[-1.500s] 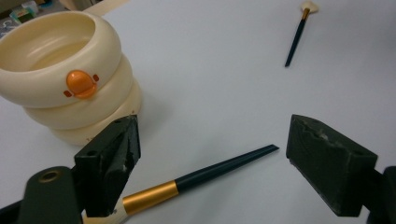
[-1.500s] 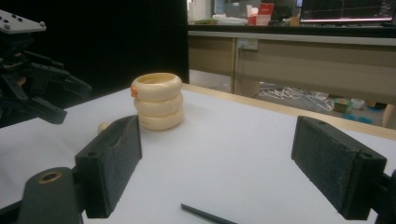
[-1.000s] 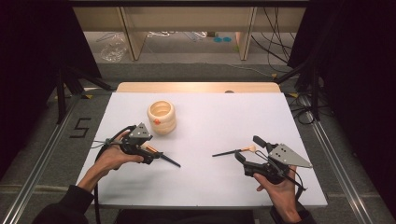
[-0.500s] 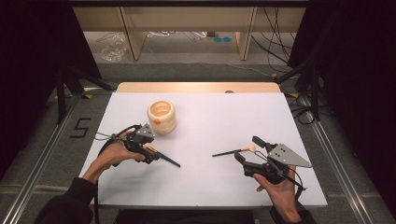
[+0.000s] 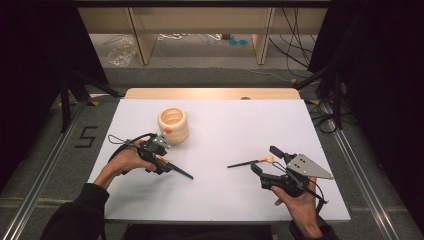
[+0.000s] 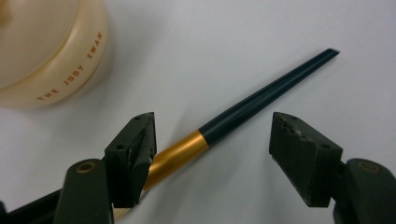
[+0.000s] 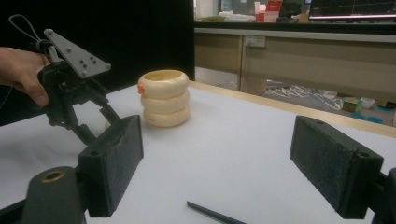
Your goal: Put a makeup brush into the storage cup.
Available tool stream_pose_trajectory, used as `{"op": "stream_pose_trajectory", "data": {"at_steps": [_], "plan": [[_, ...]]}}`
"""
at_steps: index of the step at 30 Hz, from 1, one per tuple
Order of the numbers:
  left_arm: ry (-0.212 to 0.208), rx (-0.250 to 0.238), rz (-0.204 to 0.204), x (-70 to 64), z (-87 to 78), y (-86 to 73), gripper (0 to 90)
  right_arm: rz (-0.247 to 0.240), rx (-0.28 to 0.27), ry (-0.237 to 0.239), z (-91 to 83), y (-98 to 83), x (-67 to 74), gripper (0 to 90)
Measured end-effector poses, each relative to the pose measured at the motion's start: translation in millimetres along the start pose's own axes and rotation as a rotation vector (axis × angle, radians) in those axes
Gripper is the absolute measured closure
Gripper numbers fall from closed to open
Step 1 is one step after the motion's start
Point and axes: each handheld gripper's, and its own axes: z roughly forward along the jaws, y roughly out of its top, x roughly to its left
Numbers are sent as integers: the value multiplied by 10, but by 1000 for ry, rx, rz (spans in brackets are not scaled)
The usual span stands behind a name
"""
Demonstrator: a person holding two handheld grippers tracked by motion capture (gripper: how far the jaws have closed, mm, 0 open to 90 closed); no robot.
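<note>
Your left gripper [image 5: 159, 159] sits low over a makeup brush [image 6: 219, 127], jaws spread on either side of the handle and pressing on nothing; they have just been narrowing, with the gold band and dark shaft lying between them on the white table [image 5: 225, 127]. That brush lies flat beside the cream ringed holder [image 5: 174, 125], its dark end pointing toward the middle of the table, so you are coming across the shaft: a thin handle is easiest to catch that way. One pad is already right against the gold band while the other stands well off, so as I read it the brush may roll or skid toward the far pad as you close. Your right gripper [image 5: 272, 165] rests on the other side of the table, jaws wide apart and gripping nothing, with a second brush [image 5: 250, 162] lying just ahead of it, pale bristles toward the jaws. The holder stands upright and open-topped, seemingly the place for both brushes
</note>
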Motion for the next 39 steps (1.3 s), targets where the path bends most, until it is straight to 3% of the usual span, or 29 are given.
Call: {"op": "stream_pose_trajectory", "data": {"at_steps": [5, 6, 7, 8, 12, 21, 27, 39], "plan": [[-1, -6, -6, 31, 19, -2, 355, -2, 15, 5, -7, 4, 1, 184], [6, 10, 15, 50, 17, 1, 358, 0, 11, 7, -3, 3, 0, 184], [2, 0, -3, 43, 37, -3, 358, 0, 10, 7, -3, 3, 0, 185], [3, 4, 12, 54, 42, 0, 361, 2, 5, 7, 0, 2, 2, 185], [-12, 10, 4, 68, 59, -3, 392, -6, 25, 4, -11, 9, -2, 188], [-48, 68, 2, 97, 59, -17, 562, -3, 28, 5, -12, 10, -4, 193], [-65, 108, -5, 73, 70, -38, 616, -6, 27, 7, -13, 10, -2, 195], [-42, 192, 79, 15, 58, 25, 718, 1, 9, 17, 4, 3, 4, 197]]}}
